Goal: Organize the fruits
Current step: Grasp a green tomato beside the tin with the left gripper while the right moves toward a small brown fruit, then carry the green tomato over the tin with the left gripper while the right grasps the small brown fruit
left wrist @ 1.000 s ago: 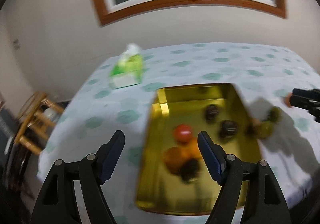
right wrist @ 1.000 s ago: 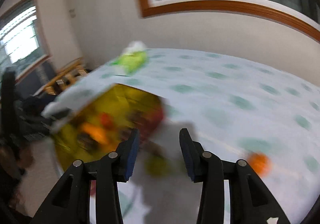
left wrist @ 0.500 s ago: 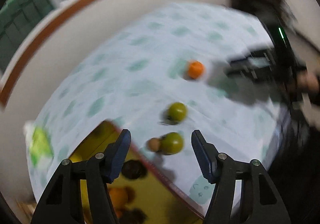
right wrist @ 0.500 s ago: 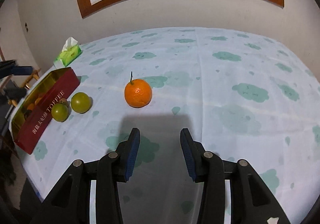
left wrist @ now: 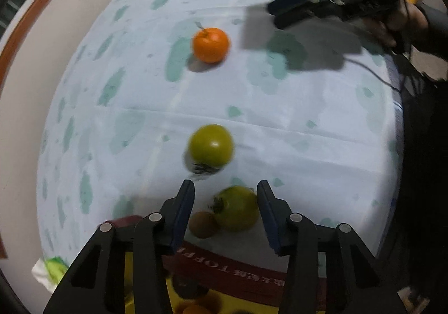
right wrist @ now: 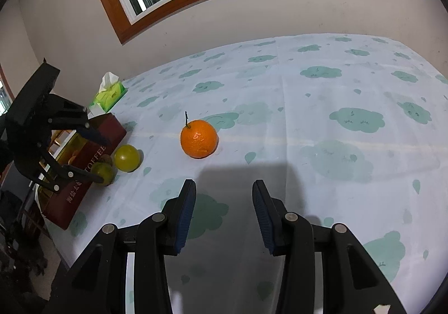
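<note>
I had the left gripper (left wrist: pixel 225 213) pointing steeply down over the green fruit (left wrist: pixel 236 207) beside the toffee tin (left wrist: pixel 224 272), fingers closing around it but not yet pressing, so it could go into the tin. The right gripper (right wrist: pixel 224 210) hovered short of the orange (right wrist: pixel 198 139), fingers apart and empty. A second earlier my left gripper faced the tin's inside, wider.

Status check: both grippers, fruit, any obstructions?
Left gripper jaws closing around green fruit beside the toffee box, not yet gripping. Right gripper open, empty, short of the orange. Small brown fruit crowds the left jaw.
</note>
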Action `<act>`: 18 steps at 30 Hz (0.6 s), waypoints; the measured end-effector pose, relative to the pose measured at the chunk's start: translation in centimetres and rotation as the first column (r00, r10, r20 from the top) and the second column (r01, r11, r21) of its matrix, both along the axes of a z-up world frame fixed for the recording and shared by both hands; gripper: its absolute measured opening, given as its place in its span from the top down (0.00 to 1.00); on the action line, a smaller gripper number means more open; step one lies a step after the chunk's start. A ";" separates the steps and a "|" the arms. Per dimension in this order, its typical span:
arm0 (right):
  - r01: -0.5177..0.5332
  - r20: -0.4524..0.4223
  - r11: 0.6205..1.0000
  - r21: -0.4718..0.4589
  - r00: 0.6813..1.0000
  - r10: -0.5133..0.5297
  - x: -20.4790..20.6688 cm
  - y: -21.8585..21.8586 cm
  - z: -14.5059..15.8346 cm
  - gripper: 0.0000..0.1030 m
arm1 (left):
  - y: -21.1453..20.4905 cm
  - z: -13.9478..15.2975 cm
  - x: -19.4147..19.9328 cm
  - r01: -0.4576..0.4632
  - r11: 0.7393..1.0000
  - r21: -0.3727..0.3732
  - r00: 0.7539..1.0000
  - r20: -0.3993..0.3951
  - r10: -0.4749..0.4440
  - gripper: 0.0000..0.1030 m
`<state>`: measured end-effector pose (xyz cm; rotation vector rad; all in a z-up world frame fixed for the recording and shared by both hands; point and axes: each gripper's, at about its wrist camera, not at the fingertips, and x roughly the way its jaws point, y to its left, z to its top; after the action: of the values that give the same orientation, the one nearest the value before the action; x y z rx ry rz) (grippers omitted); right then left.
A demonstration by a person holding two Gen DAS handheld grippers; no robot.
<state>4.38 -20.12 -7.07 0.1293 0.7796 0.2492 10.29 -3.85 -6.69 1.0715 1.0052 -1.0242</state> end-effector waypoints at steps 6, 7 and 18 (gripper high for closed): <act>0.003 -0.013 1.000 0.009 1.000 -0.003 0.2 -0.1 -0.1 0.61 | 1.1 -1.1 -0.1 -0.053 0.999 -0.009 0.998 -0.019 0.053 0.66; 0.002 -0.016 1.000 0.007 1.000 -0.002 0.3 0.0 -0.1 0.61 | 1.2 -1.0 0.3 -0.085 0.996 -0.025 0.996 -0.035 0.084 0.66; 0.002 -0.011 1.000 -0.017 1.000 -0.002 0.4 0.4 -0.3 0.61 | 6.4 4.6 -0.5 -0.600 0.701 -0.385 0.784 -0.110 0.611 0.67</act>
<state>4.79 -19.75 -7.34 0.1152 0.7925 0.2401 9.75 2.56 -2.04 0.3511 0.9734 -0.6162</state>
